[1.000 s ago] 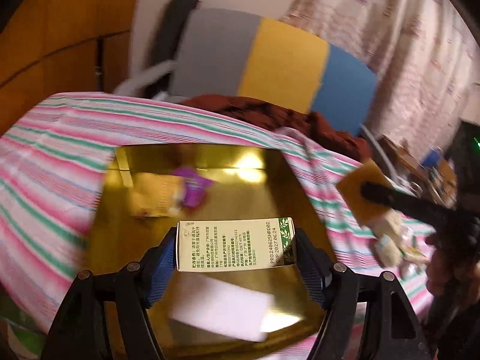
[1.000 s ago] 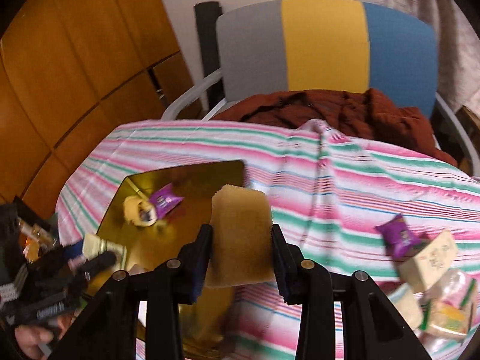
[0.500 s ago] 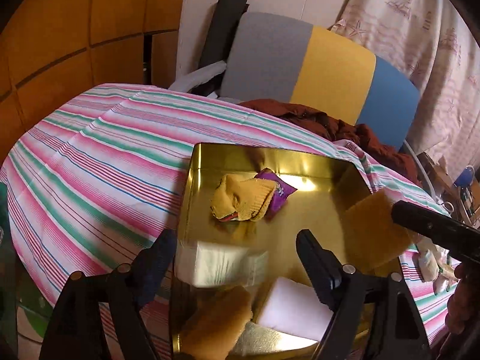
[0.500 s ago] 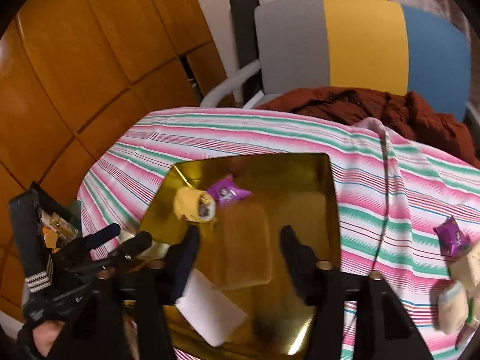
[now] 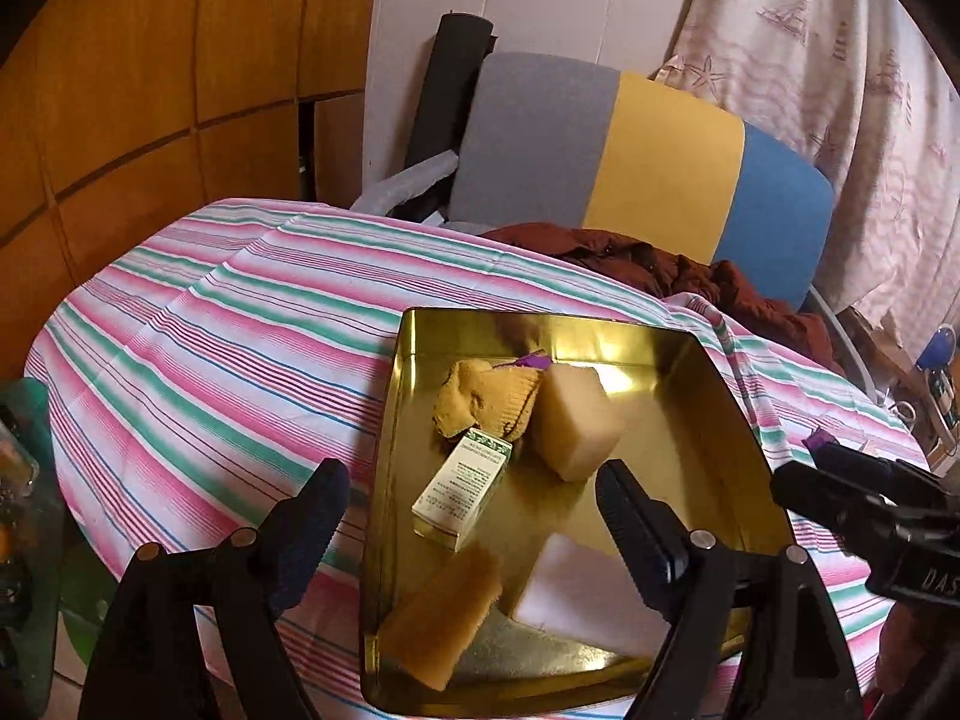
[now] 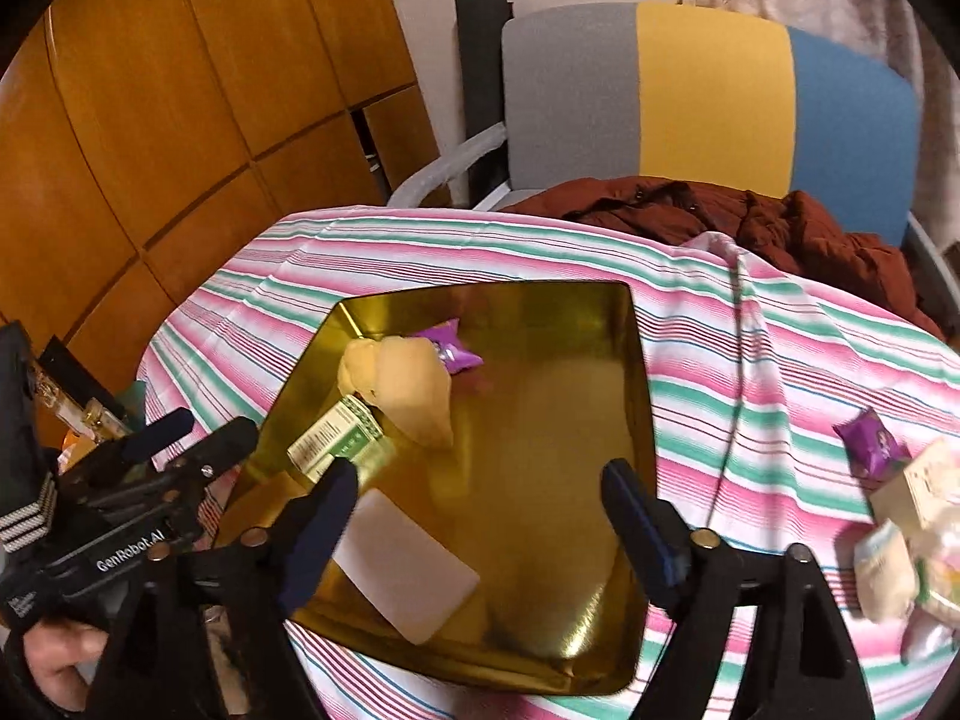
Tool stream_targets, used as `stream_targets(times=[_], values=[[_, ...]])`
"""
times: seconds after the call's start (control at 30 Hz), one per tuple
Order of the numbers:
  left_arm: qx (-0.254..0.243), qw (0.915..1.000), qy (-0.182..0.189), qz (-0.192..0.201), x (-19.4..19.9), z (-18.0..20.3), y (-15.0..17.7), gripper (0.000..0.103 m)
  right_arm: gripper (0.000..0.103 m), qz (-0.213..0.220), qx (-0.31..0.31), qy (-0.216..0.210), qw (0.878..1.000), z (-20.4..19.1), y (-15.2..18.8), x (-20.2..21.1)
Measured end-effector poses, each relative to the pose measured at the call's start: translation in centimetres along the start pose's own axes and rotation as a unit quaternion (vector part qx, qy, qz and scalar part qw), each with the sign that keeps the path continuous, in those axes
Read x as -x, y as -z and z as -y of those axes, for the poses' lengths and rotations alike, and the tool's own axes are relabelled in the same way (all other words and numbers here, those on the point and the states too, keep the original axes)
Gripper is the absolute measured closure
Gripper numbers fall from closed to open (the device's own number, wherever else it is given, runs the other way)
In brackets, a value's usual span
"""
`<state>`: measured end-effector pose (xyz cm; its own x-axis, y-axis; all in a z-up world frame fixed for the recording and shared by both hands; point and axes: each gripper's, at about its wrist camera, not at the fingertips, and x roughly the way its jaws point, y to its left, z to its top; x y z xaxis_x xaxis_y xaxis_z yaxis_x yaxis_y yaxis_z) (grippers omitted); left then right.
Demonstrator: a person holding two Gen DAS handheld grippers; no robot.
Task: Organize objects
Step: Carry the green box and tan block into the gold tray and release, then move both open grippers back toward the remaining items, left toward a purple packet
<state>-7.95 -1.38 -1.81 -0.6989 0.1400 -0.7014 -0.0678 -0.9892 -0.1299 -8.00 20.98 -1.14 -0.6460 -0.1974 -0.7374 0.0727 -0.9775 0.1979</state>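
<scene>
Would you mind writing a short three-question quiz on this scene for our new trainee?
1. True or false: the left gripper is shut on the green-and-white carton.
2. Which lies outside the gold tin? A) white block B) purple packet on the striped cloth C) yellow knit item
3. Fill in: the right gripper holds ____.

Key: 1 false; 2 B; 3 nothing.
</scene>
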Motion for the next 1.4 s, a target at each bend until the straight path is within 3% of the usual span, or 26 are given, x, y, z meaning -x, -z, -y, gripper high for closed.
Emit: stream_targets(times=[0.67,0.97,1.17,1.4], values=[[-0.055,0.9982,0.025,0.002,1.8,3.9,1.3,0.017,0.008,0.019,-0.012,0.059,0.998,2.9,3.1,2.3],[-0.069,0.9959,0.058,-0.004,1.6,5.9,1.7,0.017,0.007,0.017,-0.051,0.091,0.994,7.1,3.9,3.1],[-0.034,0.9973,0.062,-0.020,0.8,5.7,1.4,0.018,0.007,0.016,-0.082,0.113,0.990,10.4,4.4,3.7],[-0.062,0.9921,0.105,-0.030,0.8,7.5,1.6,0.019,0.007,0.018,-0.107,0.155,0.982,15.5,4.6,5.6]])
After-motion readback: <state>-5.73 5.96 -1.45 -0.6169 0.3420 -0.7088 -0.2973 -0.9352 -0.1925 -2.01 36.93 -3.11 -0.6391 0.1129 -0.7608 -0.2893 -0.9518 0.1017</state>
